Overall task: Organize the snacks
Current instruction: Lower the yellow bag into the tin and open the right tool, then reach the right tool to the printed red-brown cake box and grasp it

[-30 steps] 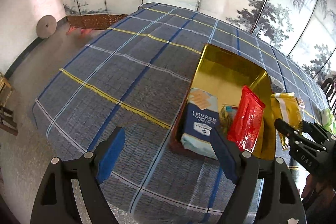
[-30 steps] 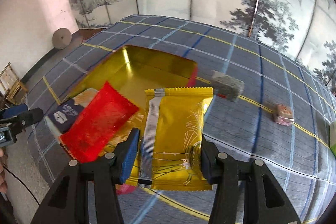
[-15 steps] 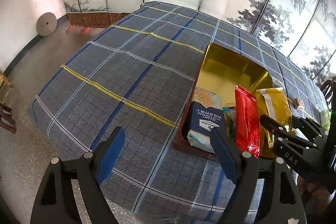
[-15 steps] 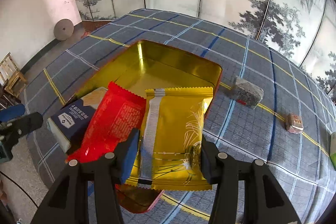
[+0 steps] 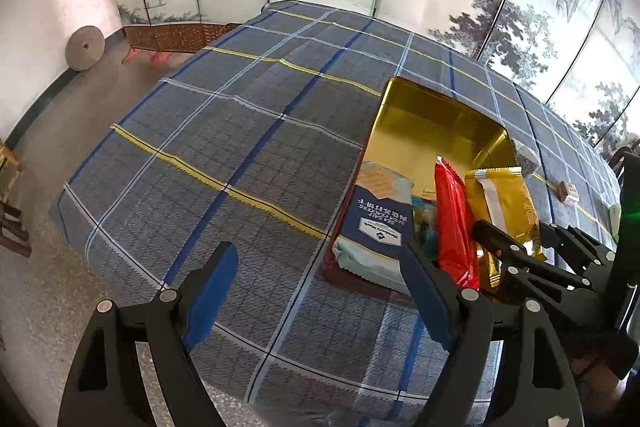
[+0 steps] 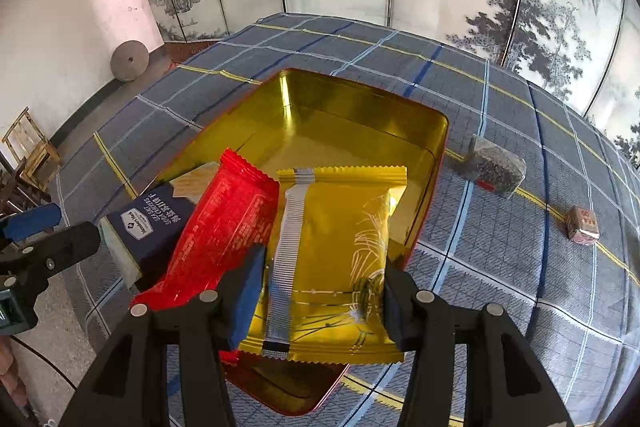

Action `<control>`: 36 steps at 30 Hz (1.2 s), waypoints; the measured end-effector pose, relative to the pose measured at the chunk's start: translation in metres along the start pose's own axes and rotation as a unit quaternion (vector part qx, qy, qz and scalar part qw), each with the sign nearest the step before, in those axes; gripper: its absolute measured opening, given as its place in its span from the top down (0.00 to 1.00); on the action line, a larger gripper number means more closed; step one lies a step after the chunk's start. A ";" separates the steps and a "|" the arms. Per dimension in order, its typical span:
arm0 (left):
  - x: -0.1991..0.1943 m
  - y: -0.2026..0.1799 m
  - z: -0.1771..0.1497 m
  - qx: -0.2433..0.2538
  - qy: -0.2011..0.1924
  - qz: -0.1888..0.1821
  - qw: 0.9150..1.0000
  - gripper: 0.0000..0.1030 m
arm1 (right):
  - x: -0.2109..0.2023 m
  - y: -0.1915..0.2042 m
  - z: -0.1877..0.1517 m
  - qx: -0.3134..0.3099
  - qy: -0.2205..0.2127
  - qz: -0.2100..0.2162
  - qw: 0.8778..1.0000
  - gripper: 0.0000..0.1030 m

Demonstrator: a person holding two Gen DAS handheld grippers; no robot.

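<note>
A gold tin tray (image 6: 360,115) (image 5: 432,115) sits on the plaid tablecloth. In it stand a navy cracker pack (image 6: 148,223) (image 5: 376,223) and a red packet (image 6: 224,223) (image 5: 454,219). My right gripper (image 6: 320,291) is shut on a yellow snack packet (image 6: 340,235) (image 5: 504,203) and holds it over the tray's near end, beside the red packet. My left gripper (image 5: 316,291) is open and empty, low over the cloth left of the tray.
A grey wrapped block (image 6: 496,167) and a small red-brown cube (image 6: 582,225) lie on the cloth right of the tray. The table edge (image 5: 92,239) drops to the floor on the left. A folding screen stands behind.
My right gripper has carried the yellow packet forward over the tray, next to the red packet, which now stands more upright. The left gripper has stayed open and drifted slightly.
</note>
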State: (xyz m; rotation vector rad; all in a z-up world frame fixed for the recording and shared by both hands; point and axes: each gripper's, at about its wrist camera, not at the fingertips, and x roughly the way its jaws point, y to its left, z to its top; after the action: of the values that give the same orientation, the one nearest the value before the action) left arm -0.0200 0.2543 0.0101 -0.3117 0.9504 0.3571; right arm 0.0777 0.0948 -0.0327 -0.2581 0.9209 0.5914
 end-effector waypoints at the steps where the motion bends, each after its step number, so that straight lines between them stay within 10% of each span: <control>1: 0.000 -0.001 0.000 0.001 0.000 0.000 1.000 0.22 | 0.000 -0.001 0.000 0.002 -0.002 0.003 1.000 0.47; 36: -0.005 -0.061 0.004 0.056 -0.007 -0.006 0.998 0.22 | -0.030 -0.065 -0.008 0.031 -0.055 -0.008 0.998 0.43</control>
State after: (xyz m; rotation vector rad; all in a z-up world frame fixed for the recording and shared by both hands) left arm 0.0062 0.2006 0.0229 -0.2124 0.9510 0.2926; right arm 0.0961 0.0275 -0.0151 -0.1756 0.8293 0.5565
